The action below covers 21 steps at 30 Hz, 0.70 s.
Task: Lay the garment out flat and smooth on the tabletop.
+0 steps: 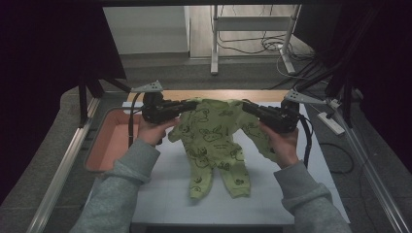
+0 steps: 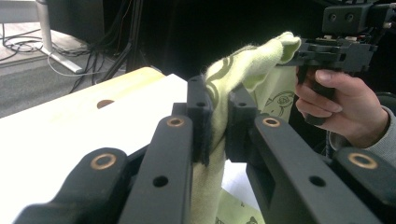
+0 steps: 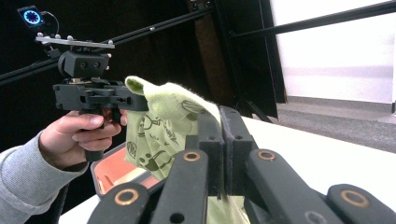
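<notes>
A white table top (image 1: 301,194) is sitting over grey carpet (image 1: 43,160). Black curtains (image 1: 48,43) are hanging at both sides. Cables (image 1: 252,43) are trailing across the floor around a white metal stand (image 1: 252,24) beyond.

The baby suit (image 1: 214,141) hangs between both grippers, its legs resting on the surface (image 1: 301,184); a tray (image 1: 104,145) lies left.

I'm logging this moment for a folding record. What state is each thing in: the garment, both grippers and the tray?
Green baby suit: held up by its shoulders, legs trailing on the white table top, not folded.
Left gripper: jaws shut on one shoulder of the suit.
Right gripper: jaws shut on the other shoulder.
Orange tray: sits at the table's left edge; nothing visible inside.
</notes>
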Tool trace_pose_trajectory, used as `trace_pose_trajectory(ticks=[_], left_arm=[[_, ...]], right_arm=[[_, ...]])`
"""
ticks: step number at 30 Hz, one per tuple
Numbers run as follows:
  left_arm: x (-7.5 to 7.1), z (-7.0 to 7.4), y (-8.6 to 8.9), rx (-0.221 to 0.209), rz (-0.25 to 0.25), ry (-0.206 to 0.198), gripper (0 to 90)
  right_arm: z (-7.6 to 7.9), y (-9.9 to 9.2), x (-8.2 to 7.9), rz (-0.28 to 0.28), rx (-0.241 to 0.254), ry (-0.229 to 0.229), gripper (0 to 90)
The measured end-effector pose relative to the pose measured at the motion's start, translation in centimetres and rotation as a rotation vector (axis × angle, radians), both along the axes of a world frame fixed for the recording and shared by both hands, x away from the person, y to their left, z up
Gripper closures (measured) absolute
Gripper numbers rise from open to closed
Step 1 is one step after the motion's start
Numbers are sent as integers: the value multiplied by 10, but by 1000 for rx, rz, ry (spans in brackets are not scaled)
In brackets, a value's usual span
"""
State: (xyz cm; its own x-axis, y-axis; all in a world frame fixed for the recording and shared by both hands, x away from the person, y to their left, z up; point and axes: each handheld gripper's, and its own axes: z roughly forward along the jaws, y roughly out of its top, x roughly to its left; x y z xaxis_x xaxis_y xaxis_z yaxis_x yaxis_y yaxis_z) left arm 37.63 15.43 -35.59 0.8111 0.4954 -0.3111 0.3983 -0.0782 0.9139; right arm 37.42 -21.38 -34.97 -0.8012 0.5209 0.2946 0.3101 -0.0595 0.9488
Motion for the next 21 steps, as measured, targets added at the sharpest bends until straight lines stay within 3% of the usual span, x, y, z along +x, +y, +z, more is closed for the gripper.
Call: trace_pose_trajectory(ticks=[21], left_arm=[[14,-25,-1,14,11,49,824]], right_arm=[[-26,2,18,-16,-8,69,880]])
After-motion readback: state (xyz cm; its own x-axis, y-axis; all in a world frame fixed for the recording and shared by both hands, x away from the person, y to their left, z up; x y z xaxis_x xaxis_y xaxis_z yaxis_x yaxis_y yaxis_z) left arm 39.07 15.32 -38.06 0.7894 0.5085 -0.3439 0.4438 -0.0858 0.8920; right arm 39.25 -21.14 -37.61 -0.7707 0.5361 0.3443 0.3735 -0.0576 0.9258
